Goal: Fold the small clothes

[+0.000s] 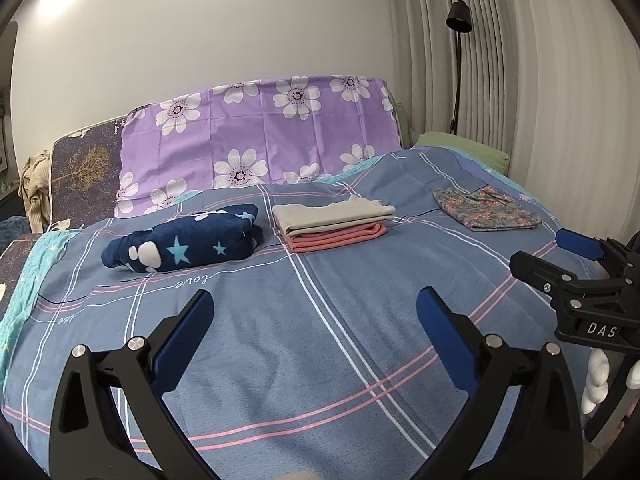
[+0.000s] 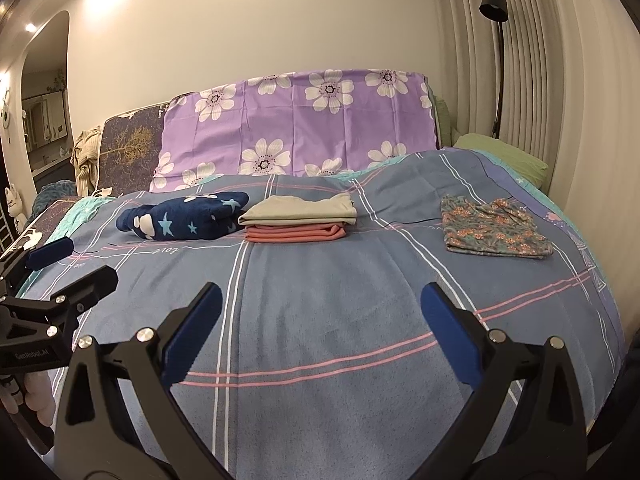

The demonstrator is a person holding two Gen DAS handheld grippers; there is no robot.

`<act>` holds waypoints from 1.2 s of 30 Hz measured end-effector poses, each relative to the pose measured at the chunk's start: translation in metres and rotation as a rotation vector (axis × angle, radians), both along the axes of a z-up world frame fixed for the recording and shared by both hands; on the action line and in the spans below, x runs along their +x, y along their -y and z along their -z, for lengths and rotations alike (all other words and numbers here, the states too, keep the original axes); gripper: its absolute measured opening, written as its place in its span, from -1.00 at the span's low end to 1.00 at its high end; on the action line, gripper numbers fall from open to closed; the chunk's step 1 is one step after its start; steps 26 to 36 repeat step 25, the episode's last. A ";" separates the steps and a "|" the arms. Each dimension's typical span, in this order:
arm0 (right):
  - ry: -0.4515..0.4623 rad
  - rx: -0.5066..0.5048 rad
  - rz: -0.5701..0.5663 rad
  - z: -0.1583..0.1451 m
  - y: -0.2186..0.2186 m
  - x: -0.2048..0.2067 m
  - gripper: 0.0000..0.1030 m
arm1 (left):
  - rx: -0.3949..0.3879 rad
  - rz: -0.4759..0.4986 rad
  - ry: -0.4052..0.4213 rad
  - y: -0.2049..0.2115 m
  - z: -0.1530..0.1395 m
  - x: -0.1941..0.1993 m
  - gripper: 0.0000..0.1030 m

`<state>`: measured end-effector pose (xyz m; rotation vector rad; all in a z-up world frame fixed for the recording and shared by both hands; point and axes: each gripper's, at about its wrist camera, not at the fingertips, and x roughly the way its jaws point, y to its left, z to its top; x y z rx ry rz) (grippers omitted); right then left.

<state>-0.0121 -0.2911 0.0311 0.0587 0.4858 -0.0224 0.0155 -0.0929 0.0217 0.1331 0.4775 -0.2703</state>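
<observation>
**Both grippers wide over bare bedspread, clothes farther up the bed**

Nearest, the left gripper (image 1: pixel 314 300) hangs over the blue plaid bedspread (image 1: pixel 320 360) with its blue-padded fingers spread wide and nothing between them. The right gripper (image 2: pixel 320 298) beside it is spread just as wide, also empty; a white-gloved hand (image 1: pixel 596 380) holds its grip. The stretch of bedspread right ahead of both carries no clothing.

Farther up the bed, three items lie in a row, well apart from the grippers. On the left sits a rolled navy fleece piece with stars (image 1: pixel 184 244). Just beside it, in the middle, a folded beige garment (image 1: pixel 332 214) rests on a folded salmon-pink garment (image 1: pixel 340 236). To the right, separate, the floral shorts (image 2: pixel 494 228) lie flat and rumpled.

Behind them stands a purple flowered pillow (image 1: pixel 272 136), with a green pillow (image 2: pixel 504 156) at the right corner. A black floor lamp (image 2: pixel 496 12) rises against the pleated curtains (image 1: pixel 520 80).
</observation>
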 end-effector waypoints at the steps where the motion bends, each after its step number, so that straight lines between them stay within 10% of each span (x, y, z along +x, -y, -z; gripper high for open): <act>1: -0.002 0.000 0.001 0.001 -0.001 0.000 0.96 | 0.001 0.000 0.000 0.000 0.000 0.000 0.97; 36: -0.024 -0.017 -0.004 0.008 -0.002 0.006 0.96 | 0.004 -0.009 -0.041 0.003 0.009 0.006 0.97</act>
